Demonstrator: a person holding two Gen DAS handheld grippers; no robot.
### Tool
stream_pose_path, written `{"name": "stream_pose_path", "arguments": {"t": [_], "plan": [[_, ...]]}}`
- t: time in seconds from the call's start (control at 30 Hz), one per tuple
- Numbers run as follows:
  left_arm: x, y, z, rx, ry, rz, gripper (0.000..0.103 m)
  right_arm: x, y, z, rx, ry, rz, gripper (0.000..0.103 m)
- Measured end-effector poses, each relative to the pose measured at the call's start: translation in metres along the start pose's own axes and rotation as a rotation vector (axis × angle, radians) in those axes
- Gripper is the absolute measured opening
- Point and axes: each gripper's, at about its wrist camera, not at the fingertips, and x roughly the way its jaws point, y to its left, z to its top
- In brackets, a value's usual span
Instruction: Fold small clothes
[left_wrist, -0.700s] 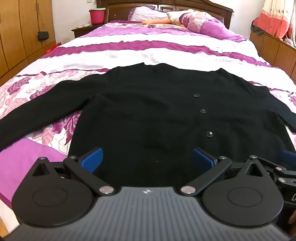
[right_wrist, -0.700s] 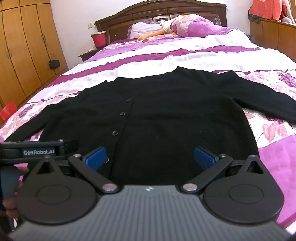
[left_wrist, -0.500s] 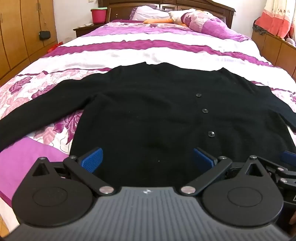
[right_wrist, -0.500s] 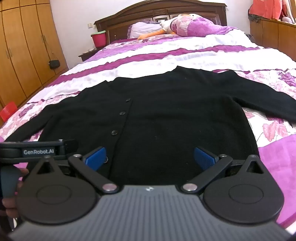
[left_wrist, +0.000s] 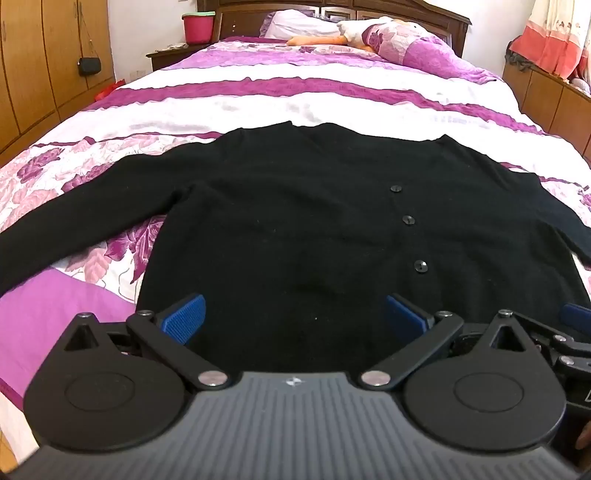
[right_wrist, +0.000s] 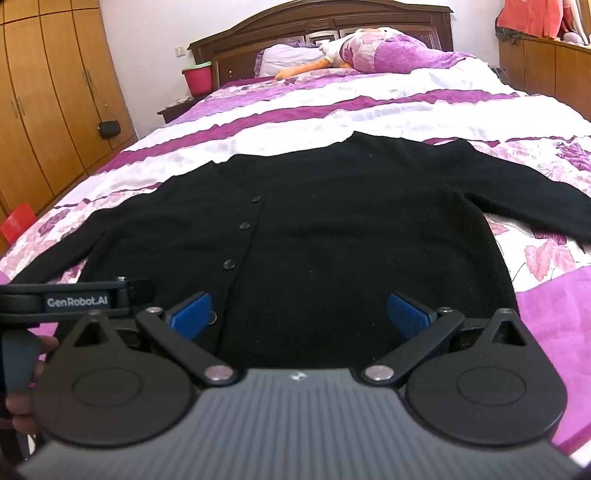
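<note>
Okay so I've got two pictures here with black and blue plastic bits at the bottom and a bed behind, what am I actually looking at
There is no robot here. A person holds a hand-held two-finger tool in each hand, and each tool has a wide-angle camera looking forward along its fingers. One picture comes from the left tool, the other from the right tool. The black discs and arms at the bottom are the tool's own mechanism; the blue pads are the fingertips.

Both tools are open and hold nothing. They hover side by side near the bottom hem of a black cardigan, which lies spread flat, sleeves out, with its buttons in a row, on a bed with a purple and white floral bedspread. At the far end are pillows and a pink bucket on the nightstand. Folding has not begun.
</note>
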Motion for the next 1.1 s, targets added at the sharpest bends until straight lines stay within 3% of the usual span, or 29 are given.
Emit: {"name": "stream_pose_path", "arguments": {"t": [1.1], "plan": [[0.0023,-0.0009,-0.0024,-0.006,0.005,-0.004,0.103,0.0029,0.0000,-0.0014,0.004,0.001,0.005,0.103]]}}
